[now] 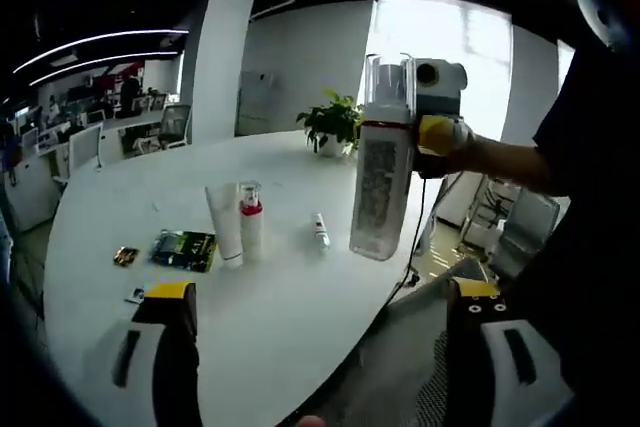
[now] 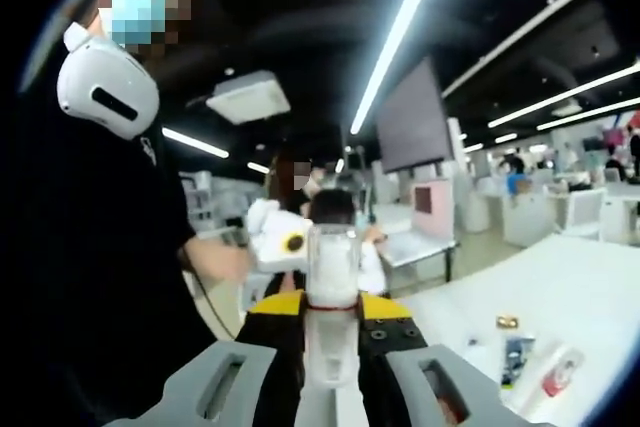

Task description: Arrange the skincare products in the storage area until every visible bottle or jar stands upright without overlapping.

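While raised, bottle (image 2: 331, 277) sits between right hand-held gripper (image 2: 330, 322).

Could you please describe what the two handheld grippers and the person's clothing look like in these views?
The left gripper has black jaws with yellow tips and grey slotted outer plates. The right gripper matches: grey slotted plates, black jaws, yellow tips. Seen from the left gripper view, it carries a white-and-teal body, and a black cable hangs beneath it. The person wears a dark short sleeve.

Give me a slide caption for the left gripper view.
Right gripper lifts a clear-capped bottle above the white table.
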{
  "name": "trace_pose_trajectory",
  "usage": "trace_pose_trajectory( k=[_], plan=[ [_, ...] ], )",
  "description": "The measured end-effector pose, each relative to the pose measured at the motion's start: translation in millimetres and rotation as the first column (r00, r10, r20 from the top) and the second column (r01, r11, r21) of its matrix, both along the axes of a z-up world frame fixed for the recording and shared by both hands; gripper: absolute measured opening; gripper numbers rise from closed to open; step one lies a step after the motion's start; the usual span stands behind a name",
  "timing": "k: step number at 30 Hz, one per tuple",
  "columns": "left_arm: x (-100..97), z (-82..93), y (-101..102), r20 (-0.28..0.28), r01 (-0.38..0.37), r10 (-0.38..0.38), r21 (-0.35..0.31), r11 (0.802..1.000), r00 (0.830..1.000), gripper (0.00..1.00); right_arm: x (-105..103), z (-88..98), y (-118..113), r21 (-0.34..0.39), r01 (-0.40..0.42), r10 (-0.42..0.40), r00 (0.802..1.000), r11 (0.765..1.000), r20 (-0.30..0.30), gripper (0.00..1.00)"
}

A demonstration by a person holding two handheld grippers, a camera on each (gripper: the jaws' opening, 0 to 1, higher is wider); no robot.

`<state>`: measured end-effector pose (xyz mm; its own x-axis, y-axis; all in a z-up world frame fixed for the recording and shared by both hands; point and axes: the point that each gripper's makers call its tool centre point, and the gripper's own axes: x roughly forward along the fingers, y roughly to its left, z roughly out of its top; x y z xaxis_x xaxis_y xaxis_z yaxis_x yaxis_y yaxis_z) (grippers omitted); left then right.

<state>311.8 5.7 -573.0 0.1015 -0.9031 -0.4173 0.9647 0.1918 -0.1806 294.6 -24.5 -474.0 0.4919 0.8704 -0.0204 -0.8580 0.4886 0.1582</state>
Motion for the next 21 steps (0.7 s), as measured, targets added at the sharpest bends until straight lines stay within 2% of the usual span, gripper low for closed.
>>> trace_pose_trajectory(
  k=[4,6,9,12,14,16,18,21],
  plan=[
    [6.4,-18.2,14.4,-0.007,-0.054,0.054,0.039,0.998,0.999,0.99,3.5,-3.5,-1.2,-0.007,0.007,-0.007,1.0,1.0,-0.001,0.1],
    [8.7,-23.7,19.8,-0.028,-0.081,0.082,0.048,0.996,0.996,0.99,5.5,-6.2,-2.0,-0.014,0.015,-0.015,1.0,1.0,-0.003,0.1],
    [11.1,-19.9,22.3,-0.049,-0.111,0.111,0.014,0.994,0.993,0.99,8.3,-10.7,-3.9,-0.03,0.025,-0.025,1.0,0.999,0.001,0.1],
    [17.1,-23.8,25.0,-0.038,-0.142,0.143,0.013,0.99,0.989,0.99,13.8,-18.8,-9.2,-0.04,0.045,-0.045,0.999,0.998,-0.005,0.1],
    [23.5,-35.1,31.4,-0.001,-0.171,0.172,0.058,0.983,0.985,0.98,18.0,-23.3,-13.8,-0.045,0.059,-0.06,0.998,0.997,-0.006,0.1],
    [20.3,-43.7,35.1,-0.034,-0.183,0.187,0.092,0.979,0.982,0.98,22.5,-26.2,-19.3,-0.037,0.075,-0.075,0.997,0.996,-0.01,0.1],
    [17.9,-41.2,34.7,-0.063,-0.191,0.194,0.055,0.98,0.979,0.98,25.9,-28.2,-23.2,-0.034,0.088,-0.088,0.996,0.996,-0.009,0.1],
    [21.7,-45.5,40.3,-0.06,-0.209,0.212,0.058,0.976,0.975,0.97,31.8,-34.4,-29.5,-0.036,0.106,-0.106,0.994,0.994,-0.007,0.1]
  ],
)
